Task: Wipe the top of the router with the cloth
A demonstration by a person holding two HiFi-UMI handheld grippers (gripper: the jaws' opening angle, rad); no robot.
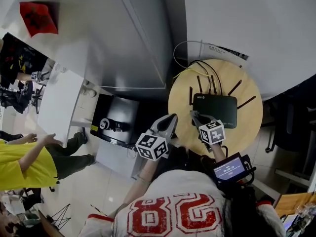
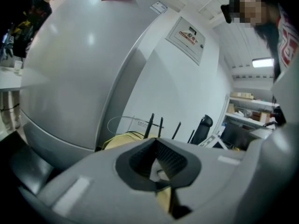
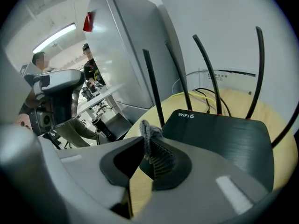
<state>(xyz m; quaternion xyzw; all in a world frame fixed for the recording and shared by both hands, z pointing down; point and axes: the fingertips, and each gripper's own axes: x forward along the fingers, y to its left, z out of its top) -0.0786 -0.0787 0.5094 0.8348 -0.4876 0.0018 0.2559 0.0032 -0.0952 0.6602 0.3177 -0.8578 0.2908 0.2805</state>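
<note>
Lying flat on the round wooden bench [image 1: 181,100], the black router [image 1: 215,104] sits a little toward 3 o'clock from the bench's middle in the head view. Its thin antennas [image 1: 199,84] stand up along its far and side edges. In the right gripper view its top [image 3: 219,134] is a dark, finely ribbed slab with white "WIFI6" print at the near left corner.

The cloth [image 3: 150,133], a grey knitted bunch, is pinched between the pads of the right tongs [image 3: 152,146], and a tuft pokes up past their tips. In the head view the right tongs [image 1: 194,115] point at the router's 7 o'clock corner; whether cloth meets casing cannot be made out.

The left tongs [image 1: 170,119] hang just off the bench rim at about 8 o'clock, well clear of the router. Seen from their own camera, the left tongs [image 2: 155,141] have their jaws closed together with nothing between them.

Black and yellow cables [image 1: 205,65] trail off the bench at 12 o'clock. A tall grey cabinet [image 1: 123,33] stands beyond the bench at 10 o'clock.
</note>
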